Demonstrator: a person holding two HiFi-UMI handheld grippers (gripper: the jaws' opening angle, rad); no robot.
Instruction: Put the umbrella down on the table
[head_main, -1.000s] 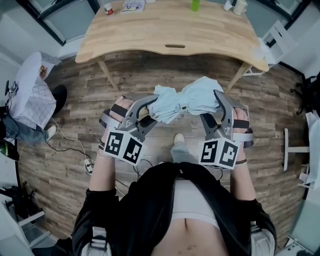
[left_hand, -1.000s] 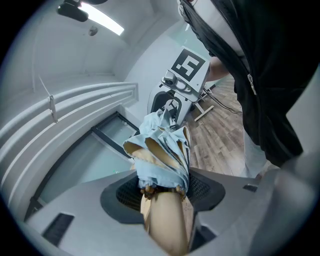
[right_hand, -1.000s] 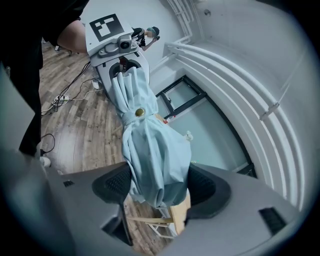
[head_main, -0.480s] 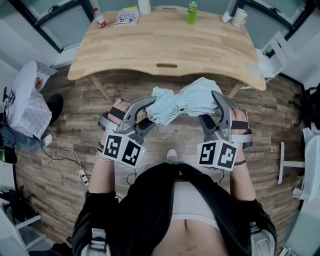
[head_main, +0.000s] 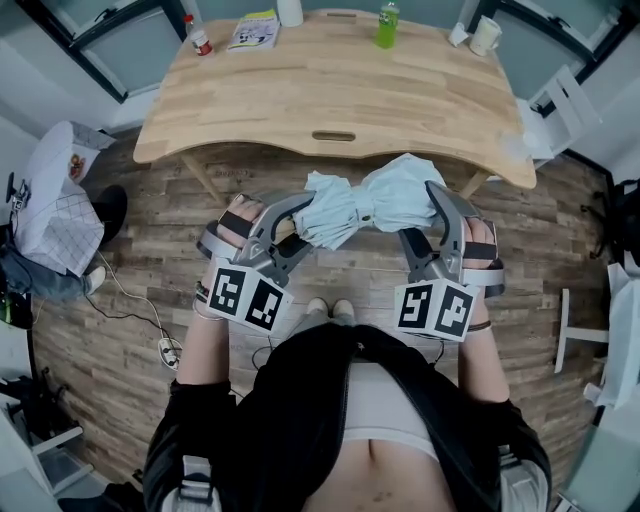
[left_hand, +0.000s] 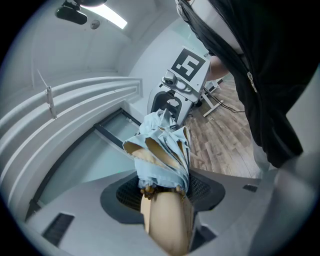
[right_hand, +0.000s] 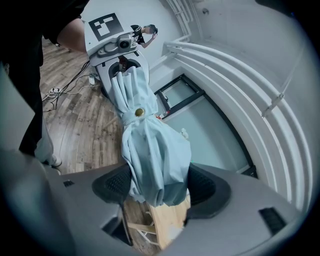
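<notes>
left gripper (head_main: 300, 212) and right gripper (head_main: 437, 202) each clamp one end of the folded umbrella (head_main: 365, 205); the table (head_main: 330, 90) lies at 12 o'clock, clear of it.

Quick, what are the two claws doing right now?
Left gripper: shut on the umbrella, near its handle.
Right gripper: shut on the umbrella's cloth end.

All views are evenly and brightly lit with only faint shadows, a long white ceiling lamp (left_hand: 114, 19) being seen at eleven o'clock in the left gripper view, and both gripper views are bowed and blackened at the edges.
</notes>
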